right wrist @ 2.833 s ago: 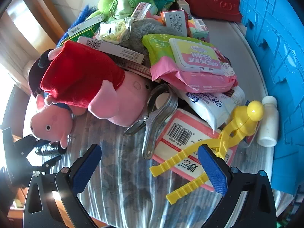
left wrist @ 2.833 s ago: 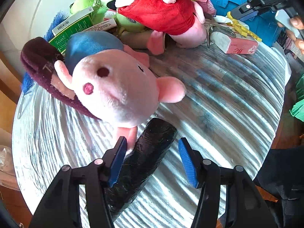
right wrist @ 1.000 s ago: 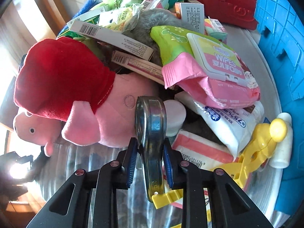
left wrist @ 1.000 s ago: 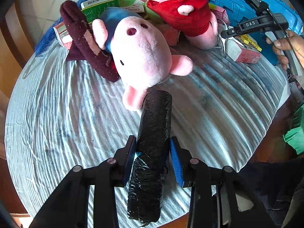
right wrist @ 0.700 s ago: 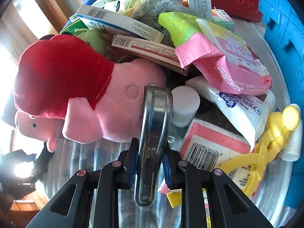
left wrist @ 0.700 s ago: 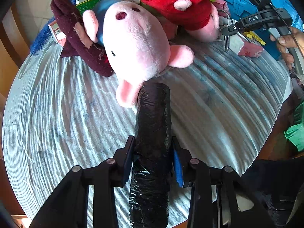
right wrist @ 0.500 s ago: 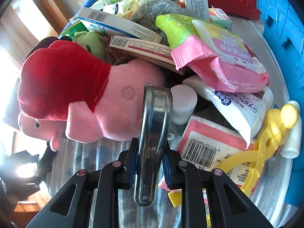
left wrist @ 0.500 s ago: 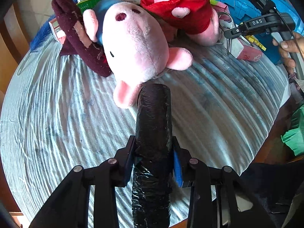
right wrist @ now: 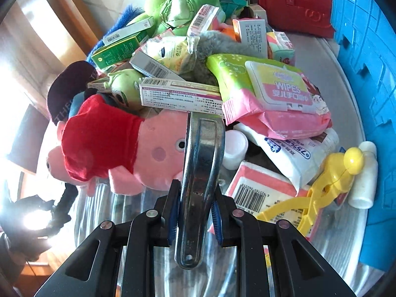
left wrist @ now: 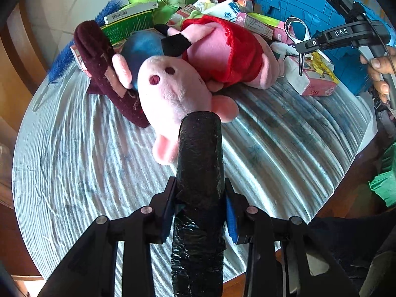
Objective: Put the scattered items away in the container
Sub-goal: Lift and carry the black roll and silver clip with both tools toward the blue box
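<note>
My left gripper (left wrist: 200, 209) is shut on a black plastic-wrapped roll (left wrist: 200, 163), held off the round striped table (left wrist: 74, 163); the roll sticks out forward in front of a pink pig plush (left wrist: 170, 91). My right gripper (right wrist: 195, 214) is shut on a big metal clip (right wrist: 201, 173), lifted above the pile. In the left wrist view the right gripper (left wrist: 300, 53) hangs at the upper right with the clip (left wrist: 295, 34) in it. A blue container (right wrist: 371, 74) stands along the right edge. A red-dressed pig plush (right wrist: 111, 148) lies just behind the clip.
The pile holds a wipes pack (right wrist: 272, 96), white wipes pouch (right wrist: 297, 153), pink barcode pack (right wrist: 259, 188), yellow plastic tongs (right wrist: 329, 185), white bottle (right wrist: 363, 175), cardboard boxes (right wrist: 178, 96), green plush (right wrist: 183, 7) and a red case (right wrist: 294, 2). A hand (left wrist: 378, 74) grips the right tool.
Both grippers closed: the left on the black roll, the right on the metal clip. Both then rose, lifting roll and clip off the table and pile.
</note>
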The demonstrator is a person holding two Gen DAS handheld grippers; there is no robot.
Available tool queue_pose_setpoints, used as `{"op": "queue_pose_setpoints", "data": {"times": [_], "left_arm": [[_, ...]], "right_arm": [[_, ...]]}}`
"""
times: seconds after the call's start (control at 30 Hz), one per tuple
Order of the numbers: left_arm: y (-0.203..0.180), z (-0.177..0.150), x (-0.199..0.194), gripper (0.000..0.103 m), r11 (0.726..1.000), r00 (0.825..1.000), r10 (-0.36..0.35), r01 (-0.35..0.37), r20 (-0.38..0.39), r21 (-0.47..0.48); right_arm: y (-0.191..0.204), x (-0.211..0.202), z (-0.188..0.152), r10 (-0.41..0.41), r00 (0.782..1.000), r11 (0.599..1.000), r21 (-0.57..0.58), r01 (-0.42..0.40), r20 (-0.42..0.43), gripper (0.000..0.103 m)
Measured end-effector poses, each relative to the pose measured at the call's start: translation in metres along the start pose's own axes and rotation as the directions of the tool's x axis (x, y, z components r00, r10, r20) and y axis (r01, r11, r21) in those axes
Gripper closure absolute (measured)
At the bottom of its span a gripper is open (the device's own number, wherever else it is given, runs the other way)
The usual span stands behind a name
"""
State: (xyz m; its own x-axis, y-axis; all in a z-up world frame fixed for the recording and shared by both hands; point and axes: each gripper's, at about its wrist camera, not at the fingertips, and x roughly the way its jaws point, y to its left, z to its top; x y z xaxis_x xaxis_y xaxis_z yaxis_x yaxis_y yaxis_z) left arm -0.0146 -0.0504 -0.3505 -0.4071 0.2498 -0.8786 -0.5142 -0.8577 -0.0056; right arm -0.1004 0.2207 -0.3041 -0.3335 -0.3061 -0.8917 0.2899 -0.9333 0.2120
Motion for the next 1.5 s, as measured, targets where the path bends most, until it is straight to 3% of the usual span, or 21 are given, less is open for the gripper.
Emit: {"op": "queue_pose_setpoints", "data": {"times": [0.37, 0.67, 1.13, 1.5], "left_arm": [[-0.015, 0.028, -0.045, 0.069, 0.998, 0.996, 0.056, -0.057, 0.069, 0.008], [-0.023, 0.064, -0.075, 0.069, 0.997, 0.985, 0.065, -0.059, 0.159, -0.044], [-0.048, 0.134, -0.121, 0.069, 0.989, 0.95, 0.147, -0.131, 0.276, -0.073], [-0.057, 0.185, -0.156, 0.069, 0.974, 0.933, 0.208, -0.171, 0.295, -0.148]], "right_arm": [[0.006, -0.05, 0.003, 0.025, 0.998, 1.0, -0.02, -0.024, 0.055, 0.08], [0.004, -0.103, 0.02, 0.03, 0.993, 0.999, -0.043, -0.025, 0.114, 0.08], [-0.001, -0.172, 0.03, 0.065, 0.979, 0.996, -0.078, -0.051, 0.194, 0.08], [-0.007, -0.216, 0.047, 0.106, 0.961, 0.991, -0.104, -0.082, 0.255, 0.08]]}}
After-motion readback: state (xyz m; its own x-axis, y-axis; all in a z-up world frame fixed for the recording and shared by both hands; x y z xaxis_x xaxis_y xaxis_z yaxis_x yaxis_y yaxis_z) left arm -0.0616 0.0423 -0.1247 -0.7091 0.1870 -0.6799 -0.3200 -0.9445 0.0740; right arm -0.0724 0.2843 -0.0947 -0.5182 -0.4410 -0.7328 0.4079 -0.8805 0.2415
